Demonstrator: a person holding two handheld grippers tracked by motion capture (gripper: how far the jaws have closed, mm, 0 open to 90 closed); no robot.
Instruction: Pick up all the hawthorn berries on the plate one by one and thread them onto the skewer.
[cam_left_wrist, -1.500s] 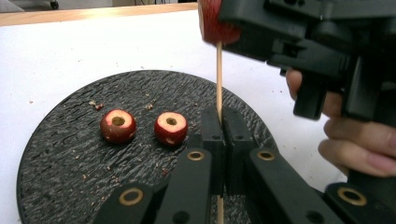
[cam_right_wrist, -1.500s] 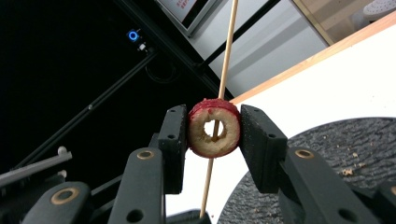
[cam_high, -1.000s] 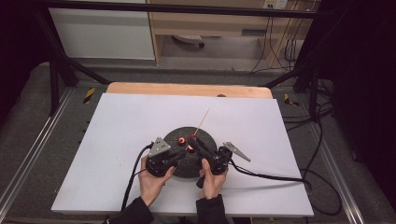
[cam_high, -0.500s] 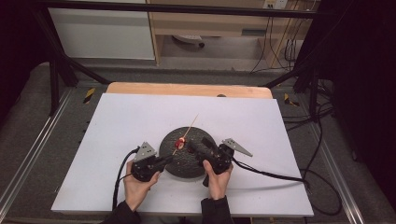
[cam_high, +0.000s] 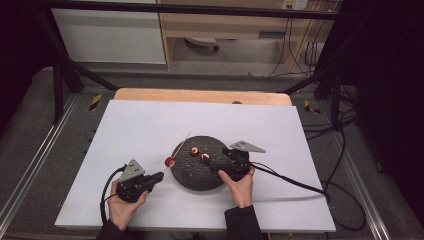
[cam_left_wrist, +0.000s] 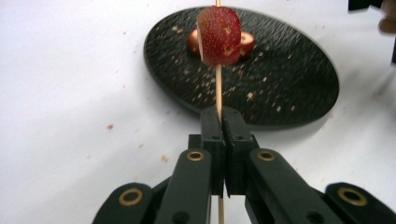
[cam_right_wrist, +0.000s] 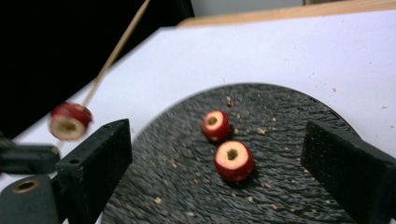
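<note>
The hawthorn berry (cam_left_wrist: 219, 35) sat threaded on the bamboo skewer (cam_left_wrist: 218, 88), which the left gripper (cam_high: 156, 177) clamped tight, off the left rim of the black plate (cam_high: 197, 176) near the tabletop's front edge. Two more berries (cam_right_wrist: 234, 161) lay on the plate between the right gripper's (cam_high: 220, 161) wide-open, empty jaws. A good next step would seem to be pinching one berry squarely across its sides, cored hole facing the skewer tip. Against the earlier frames, the skewer had swung left off the plate, and the right jaws had just been opening, nothing between them.
</note>
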